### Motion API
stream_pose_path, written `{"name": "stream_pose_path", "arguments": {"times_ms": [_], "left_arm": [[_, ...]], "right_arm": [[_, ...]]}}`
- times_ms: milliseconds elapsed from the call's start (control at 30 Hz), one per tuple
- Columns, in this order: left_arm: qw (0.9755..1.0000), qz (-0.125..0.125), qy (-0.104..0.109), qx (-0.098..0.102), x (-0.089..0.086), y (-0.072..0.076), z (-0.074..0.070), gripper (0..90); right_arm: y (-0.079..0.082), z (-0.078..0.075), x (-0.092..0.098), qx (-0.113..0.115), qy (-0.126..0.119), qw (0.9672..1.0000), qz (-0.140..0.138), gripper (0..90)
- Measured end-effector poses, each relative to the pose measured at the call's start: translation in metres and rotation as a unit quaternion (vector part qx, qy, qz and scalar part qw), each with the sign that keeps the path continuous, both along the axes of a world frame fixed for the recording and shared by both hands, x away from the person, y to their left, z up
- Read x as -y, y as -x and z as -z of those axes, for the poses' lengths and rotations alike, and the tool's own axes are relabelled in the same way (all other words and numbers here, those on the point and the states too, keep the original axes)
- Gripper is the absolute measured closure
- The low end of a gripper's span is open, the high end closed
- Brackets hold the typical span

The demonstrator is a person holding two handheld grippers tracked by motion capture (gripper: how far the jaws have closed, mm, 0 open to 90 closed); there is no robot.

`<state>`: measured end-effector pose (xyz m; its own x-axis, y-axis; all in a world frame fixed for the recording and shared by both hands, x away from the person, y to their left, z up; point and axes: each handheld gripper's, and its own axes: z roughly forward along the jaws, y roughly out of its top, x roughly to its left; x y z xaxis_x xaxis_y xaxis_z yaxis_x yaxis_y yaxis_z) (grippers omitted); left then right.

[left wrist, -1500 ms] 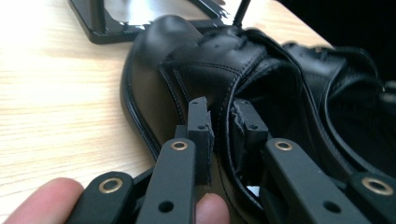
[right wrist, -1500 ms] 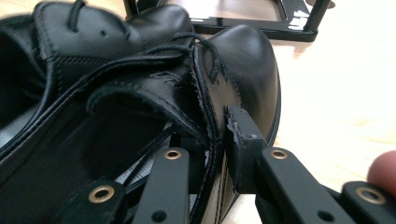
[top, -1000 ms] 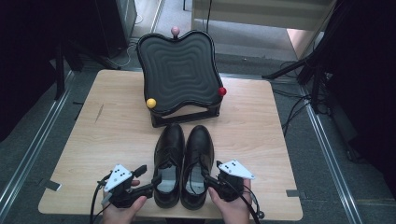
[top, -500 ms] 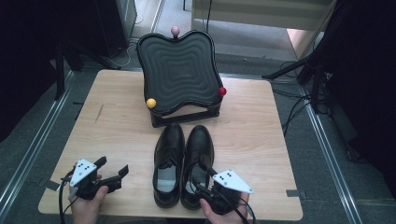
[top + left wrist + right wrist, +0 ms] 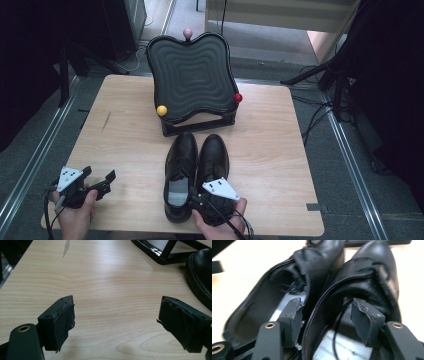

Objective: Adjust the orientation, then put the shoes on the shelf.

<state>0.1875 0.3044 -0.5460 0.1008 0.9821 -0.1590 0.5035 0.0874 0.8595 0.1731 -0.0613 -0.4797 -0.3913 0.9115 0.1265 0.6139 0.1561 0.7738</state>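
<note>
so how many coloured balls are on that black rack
3 show: a pink ball at the top of the black rack, a yellow ball at its lower left corner, a red ball at its right edge. Others may be hidden behind.

Each gripper, left gripper (image 5: 97, 181) and right gripper (image 5: 202, 204), is black with a grey three-cornered top plate, trailing black cable, torn black jaw pads and brass-ringed holes.

1. Two shoes (image 5: 196, 180) stand side by side on the tabletop (image 5: 280, 150), near its front edge.
2. Behind them stands a tilted board (image 5: 192, 75).
3. The left gripper (image 5: 97, 182) is well left of the shoes.
4. The right gripper (image 5: 200, 202) is at the right shoe's heel.
</note>
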Motion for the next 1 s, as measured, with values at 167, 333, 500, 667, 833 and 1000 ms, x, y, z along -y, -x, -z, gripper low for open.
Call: {"name": "stream_pose_path", "arguments": {"times_ms": [167, 333, 500, 667, 833, 1000], "left_arm": [[0.9995, -0.016, -0.026, 0.010, -0.002, -0.001, 0.001, 14.4], [0.9994, -0.026, -0.019, 0.011, -0.010, -0.001, 0.001, 14.4], [0.9996, -0.026, -0.004, 0.009, -0.011, -0.002, 0.004, 14.5], [0.9997, -0.020, -0.009, 0.010, -0.009, -0.001, 0.005, 14.7], [0.9997, -0.021, -0.007, 0.012, -0.009, -0.001, 0.006, 14.7], [0.9997, -0.019, -0.010, 0.013, -0.007, -0.001, 0.006, 14.8]], "right_arm": [[-0.006, -0.002, -0.002, -0.011, 0.007, 0.9997, 0.019, 39.8], [0.001, -0.008, 0.000, -0.001, -0.001, 0.9998, 0.019, 35.2], [0.009, -0.013, -0.003, 0.011, -0.009, 0.9999, 0.005, 35.6], [0.008, -0.008, -0.006, 0.002, -0.008, 1.0000, 0.005, 36.6], [0.007, -0.004, -0.010, -0.005, -0.008, 0.9999, 0.006, 38.8], [0.002, -0.001, -0.013, -0.019, -0.015, 0.9996, 0.013, 39.0]]}}
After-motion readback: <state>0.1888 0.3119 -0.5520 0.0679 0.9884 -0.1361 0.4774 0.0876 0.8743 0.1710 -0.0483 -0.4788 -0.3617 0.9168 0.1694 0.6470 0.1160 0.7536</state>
